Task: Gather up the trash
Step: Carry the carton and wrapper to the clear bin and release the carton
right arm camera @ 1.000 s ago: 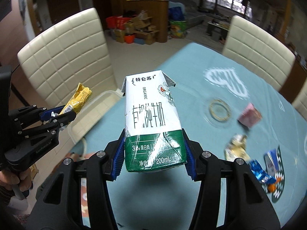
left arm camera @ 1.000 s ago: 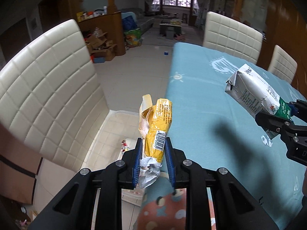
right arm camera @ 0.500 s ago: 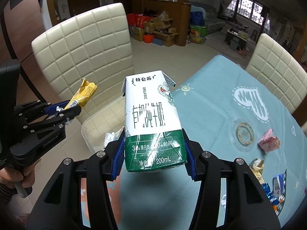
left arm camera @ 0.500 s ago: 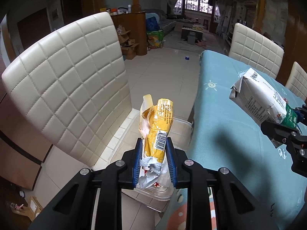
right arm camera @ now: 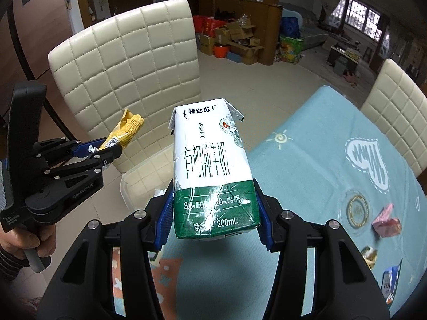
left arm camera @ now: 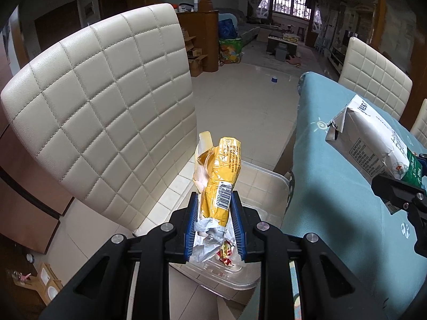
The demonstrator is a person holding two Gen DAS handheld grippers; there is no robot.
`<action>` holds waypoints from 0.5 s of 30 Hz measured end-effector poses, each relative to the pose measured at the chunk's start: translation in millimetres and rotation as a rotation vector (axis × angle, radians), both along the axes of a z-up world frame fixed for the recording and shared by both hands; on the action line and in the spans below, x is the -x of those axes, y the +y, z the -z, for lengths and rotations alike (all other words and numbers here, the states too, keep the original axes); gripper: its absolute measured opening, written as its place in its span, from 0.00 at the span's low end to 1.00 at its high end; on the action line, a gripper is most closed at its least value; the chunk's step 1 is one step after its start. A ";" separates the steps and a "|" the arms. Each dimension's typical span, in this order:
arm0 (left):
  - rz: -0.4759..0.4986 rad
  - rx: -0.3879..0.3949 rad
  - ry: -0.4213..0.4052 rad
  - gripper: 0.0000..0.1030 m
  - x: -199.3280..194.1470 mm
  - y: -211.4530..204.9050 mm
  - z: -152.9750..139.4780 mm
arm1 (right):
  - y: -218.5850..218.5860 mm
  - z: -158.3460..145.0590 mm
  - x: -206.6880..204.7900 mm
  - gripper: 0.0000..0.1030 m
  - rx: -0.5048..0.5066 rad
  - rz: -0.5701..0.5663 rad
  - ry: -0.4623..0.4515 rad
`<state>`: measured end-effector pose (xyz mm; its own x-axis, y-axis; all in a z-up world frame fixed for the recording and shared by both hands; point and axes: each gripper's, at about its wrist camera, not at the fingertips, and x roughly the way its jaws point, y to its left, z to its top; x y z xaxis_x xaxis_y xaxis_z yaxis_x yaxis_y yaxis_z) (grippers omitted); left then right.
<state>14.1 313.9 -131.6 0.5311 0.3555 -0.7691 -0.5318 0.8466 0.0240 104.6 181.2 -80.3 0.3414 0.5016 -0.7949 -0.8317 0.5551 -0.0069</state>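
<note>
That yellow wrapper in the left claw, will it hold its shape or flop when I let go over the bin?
The yellow wrapper looks crumpled and thin, so probably floppy and very light. It may flutter rather than drop straight into the clear bin.

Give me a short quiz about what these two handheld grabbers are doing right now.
1. True or false: the left gripper is shut on a yellow snack wrapper.
2. What does the right gripper hold? A) milk carton B) cup C) spoon
3. What lies on the floor below the wrapper, between the cream chair and the table?

Key: 1 true; 2 A; 3 a clear plastic bin.
</note>
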 end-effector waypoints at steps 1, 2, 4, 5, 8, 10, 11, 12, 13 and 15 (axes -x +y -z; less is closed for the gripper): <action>-0.006 -0.001 0.001 0.24 -1.7 2.0 1.0 | 2.5 0.5 -0.9 0.53 0.001 -0.004 0.000; -0.012 -0.001 0.003 0.24 -3.2 4.2 2.0 | 5.9 1.2 -2.6 0.53 0.002 -0.010 0.002; -0.019 0.004 0.006 0.24 -5.9 8.2 5.1 | 10.7 1.6 -5.5 0.53 0.000 -0.017 0.004; -0.022 0.006 0.010 0.24 -7.0 9.5 6.5 | 14.0 1.8 -7.0 0.53 -0.002 -0.022 0.003; -0.028 0.011 0.022 0.24 -10.7 14.0 11.8 | 21.1 1.3 -12.1 0.53 -0.012 -0.032 0.005; -0.032 0.014 0.028 0.24 -12.7 16.3 14.5 | 25.5 1.2 -15.2 0.53 -0.020 -0.037 0.011; -0.034 0.014 0.031 0.24 -13.5 17.4 15.4 | 28.6 1.4 -16.9 0.53 -0.023 -0.041 0.013; -0.036 0.015 0.033 0.24 -14.3 18.3 16.3 | 31.7 1.7 -18.2 0.53 -0.025 -0.046 0.015; -0.038 0.015 0.036 0.24 -15.1 19.3 17.3 | 33.7 1.7 -18.6 0.53 -0.027 -0.050 0.016; -0.043 0.018 0.039 0.24 -16.3 20.5 18.7 | 39.6 0.9 -20.6 0.53 -0.038 -0.064 0.019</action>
<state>30.4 334.3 -150.3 0.4855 0.3630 -0.7953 -0.5664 0.8236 0.0301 125.2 220.7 -81.2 0.2926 0.5516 -0.7811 -0.8652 0.5006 0.0294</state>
